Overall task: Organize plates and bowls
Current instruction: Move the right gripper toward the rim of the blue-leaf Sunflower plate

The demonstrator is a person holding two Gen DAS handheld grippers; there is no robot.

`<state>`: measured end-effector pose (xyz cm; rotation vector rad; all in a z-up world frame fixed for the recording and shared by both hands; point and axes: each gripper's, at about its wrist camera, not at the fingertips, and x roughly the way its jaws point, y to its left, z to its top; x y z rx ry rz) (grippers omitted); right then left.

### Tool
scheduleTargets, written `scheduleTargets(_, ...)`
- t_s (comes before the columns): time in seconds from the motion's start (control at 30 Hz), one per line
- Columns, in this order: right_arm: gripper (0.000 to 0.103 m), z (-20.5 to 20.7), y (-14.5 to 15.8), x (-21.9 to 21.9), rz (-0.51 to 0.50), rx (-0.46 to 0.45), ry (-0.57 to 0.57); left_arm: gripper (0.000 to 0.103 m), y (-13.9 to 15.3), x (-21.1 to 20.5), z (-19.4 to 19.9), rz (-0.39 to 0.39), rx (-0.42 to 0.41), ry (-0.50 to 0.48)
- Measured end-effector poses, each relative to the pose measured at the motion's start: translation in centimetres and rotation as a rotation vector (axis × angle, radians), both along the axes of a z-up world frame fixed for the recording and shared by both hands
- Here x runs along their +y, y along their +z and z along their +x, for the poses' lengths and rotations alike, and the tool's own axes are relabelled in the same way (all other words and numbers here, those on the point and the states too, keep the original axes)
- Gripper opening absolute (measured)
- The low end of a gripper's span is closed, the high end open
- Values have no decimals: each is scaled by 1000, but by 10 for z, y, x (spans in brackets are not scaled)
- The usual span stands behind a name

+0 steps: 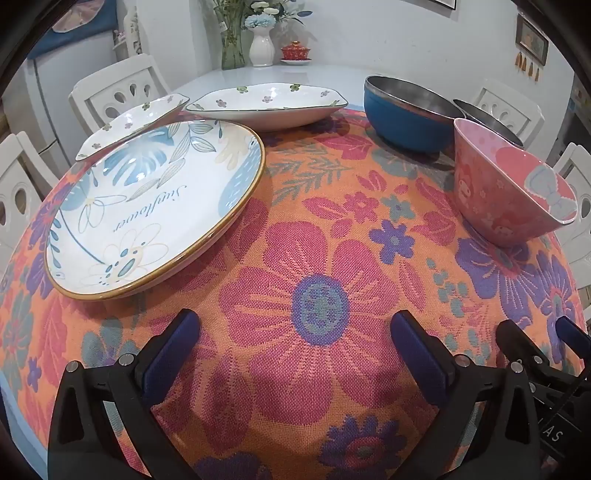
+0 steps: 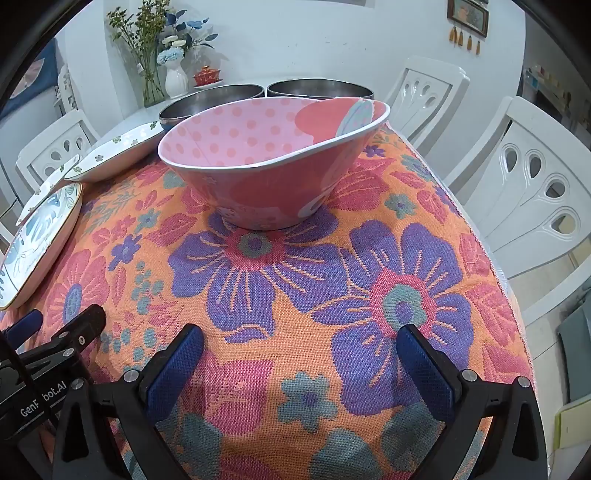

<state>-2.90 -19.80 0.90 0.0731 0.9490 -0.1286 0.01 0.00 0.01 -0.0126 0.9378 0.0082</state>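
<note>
We find the round plate (image 1: 155, 206) near left, two flowered dishes (image 1: 267, 105) beyond, steel bowls (image 1: 408, 112) far right, pink bowl (image 2: 273, 162) nearer (sorted by kind already?), while left gripper (image 1: 295, 347) and right gripper (image 2: 301, 362) hover wide open, empty.

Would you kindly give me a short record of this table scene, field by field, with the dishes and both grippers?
surface: floral tablecloth
plates: round leaf-pattern plate; two white flowered dishes behind it
bowls: pink bowl nearest; blue bowl and second metal-lined bowl behind
stacking: none stacked; all rest on the table
left gripper: open, empty, above the cloth
right gripper: open, empty, facing the pink bowl
background: vases of flowers, white chairs
</note>
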Motion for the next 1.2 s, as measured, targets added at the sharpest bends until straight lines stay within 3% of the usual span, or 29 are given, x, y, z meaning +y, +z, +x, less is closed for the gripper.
scheduleTargets(0.2,103,-1,1,-1,8,20,20,103,0,0,9,11,67,-43)
scheduleTargets(0.3,103,-2,5,-5,28,129,66,103,6,4,7,41,131,-104)
scheduleTargets(0.4,103,-11,5,-3,30,218,52,102,24,22,-9,84,91,-106)
scheduleTargets(0.6,100,-17,9,22,45,405,-48,102,87,83,-33,32,-2,-76)
scheduleTargets(0.73,95,-10,53,82,34,312,37,102,127,132,-46,29,-80,-21)
scheduleTargets(0.9,95,-10,131,161,21,85,166,102,159,185,-57,-43,-138,56)
scheduleTargets(1.03,101,-3,153,206,-5,17,183,102,167,207,-64,-59,-186,99)
scheduleTargets(1.2,101,-7,143,239,-47,12,188,102,157,227,-51,-85,-172,81)
